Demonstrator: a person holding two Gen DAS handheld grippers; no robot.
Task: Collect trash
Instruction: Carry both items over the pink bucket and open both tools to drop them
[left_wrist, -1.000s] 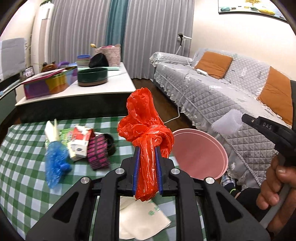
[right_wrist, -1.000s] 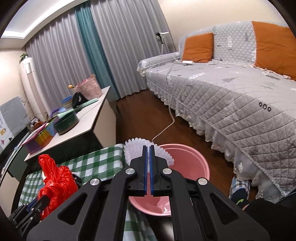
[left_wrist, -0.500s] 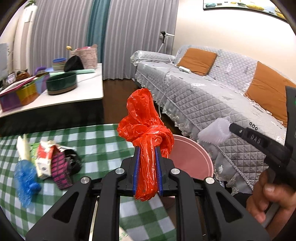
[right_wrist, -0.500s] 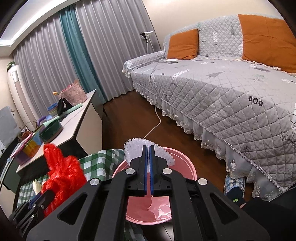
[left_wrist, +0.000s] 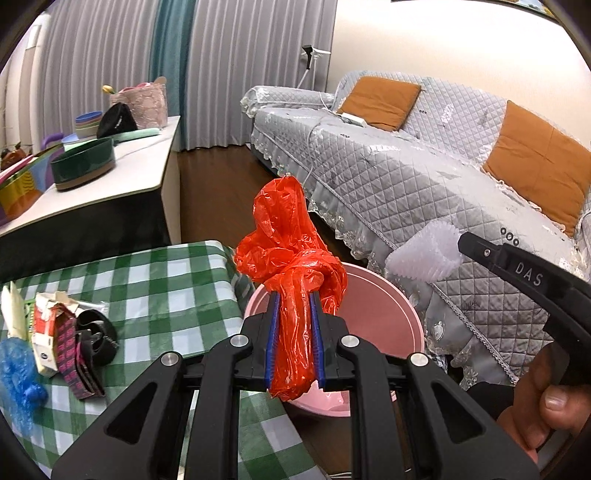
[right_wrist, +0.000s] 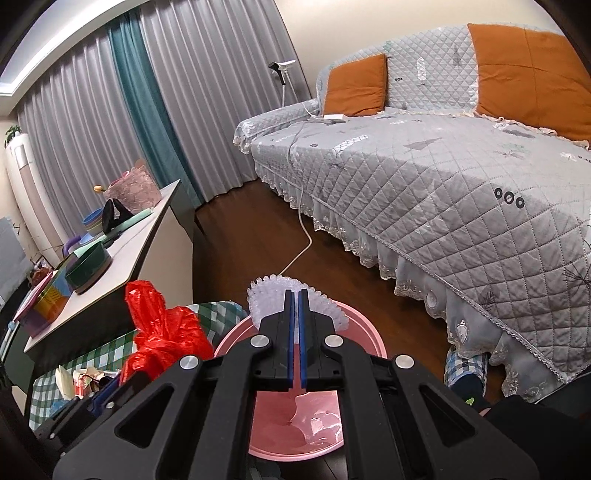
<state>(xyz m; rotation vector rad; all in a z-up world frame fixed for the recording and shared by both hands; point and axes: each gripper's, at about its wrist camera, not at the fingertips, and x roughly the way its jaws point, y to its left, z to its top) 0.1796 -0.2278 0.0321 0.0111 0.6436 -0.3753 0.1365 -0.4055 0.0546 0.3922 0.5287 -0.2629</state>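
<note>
- Biggest thing around is the grey quilted sofa (right_wrist: 461, 192) with orange cushions (left_wrist: 376, 101), running along the right side of the room.
- Next, the table with the green checked cloth (left_wrist: 155, 280), sitting low on your left. There's leftover trash on it: a blue net thing (left_wrist: 16, 376), a crumpled carton (left_wrist: 48, 332) and some dark wrappers (left_wrist: 86, 343) bunched together.
- The pink basin (right_wrist: 295, 435) is on the floor just beside the table corner, right under both your tools.
- Your left gripper (left_wrist: 293, 343) is clamped on a knotted red plastic bag (left_wrist: 291, 258). The bag sticks up between the blue pads, and it's held above the near rim of the basin.
- Your right gripper (right_wrist: 295, 339) has its pads pressed together on a frilly white paper cup (right_wrist: 325, 302), pinching its edge. From the left camera you can see that cup hanging over the far side of the basin.
</note>
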